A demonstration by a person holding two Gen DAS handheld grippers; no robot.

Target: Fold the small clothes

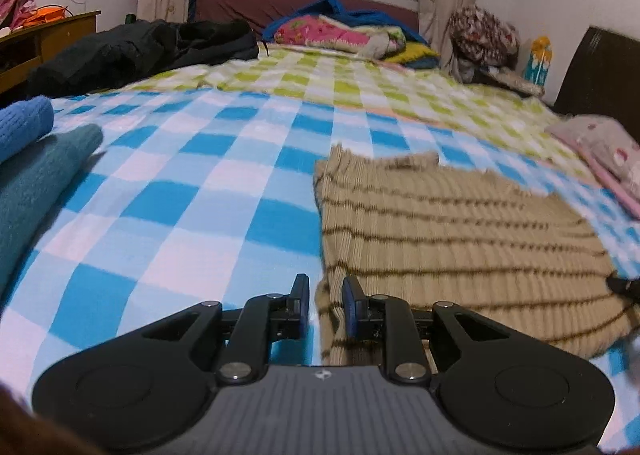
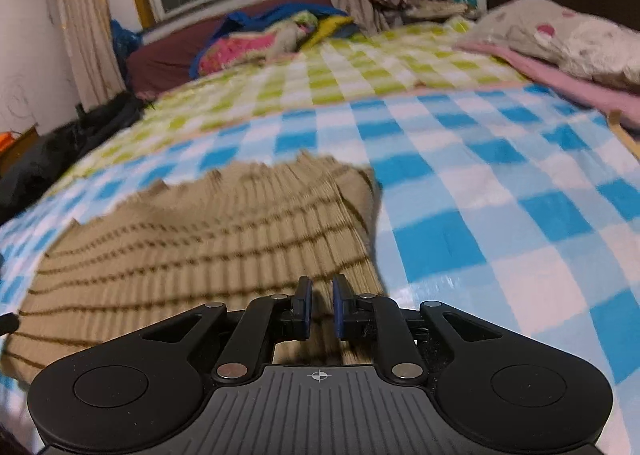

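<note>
Left hand-held gripper [image 1: 325,305], at the lower centre of the left wrist view, has its jaws parted by a narrow gap that straddles the near left edge of the striped sweater [image 1: 452,239]; whether the pads actually pinch the knit cannot be told. Right hand-held gripper [image 2: 321,305], at the lower centre of the right wrist view, is likewise narrowly parted over the near right edge of the same sweater [image 2: 208,239], with cloth visible between the pads but a firm grip not confirmed.

Location of the garment: it lies spread fairly flat on the blue checked bedsheet [image 1: 192,191], filling the right half of the left view and the left half of the right view. Two folded knits, one blue [image 1: 24,127] and one teal [image 1: 36,183], rest at the left edge of the left view.

Step in hand, as judged: taking up the near hem corners for a fold. The next move calls for both jaws to close on the edge, then lift evenly and carry the hem toward the far end, keeping the sides aligned.
</note>
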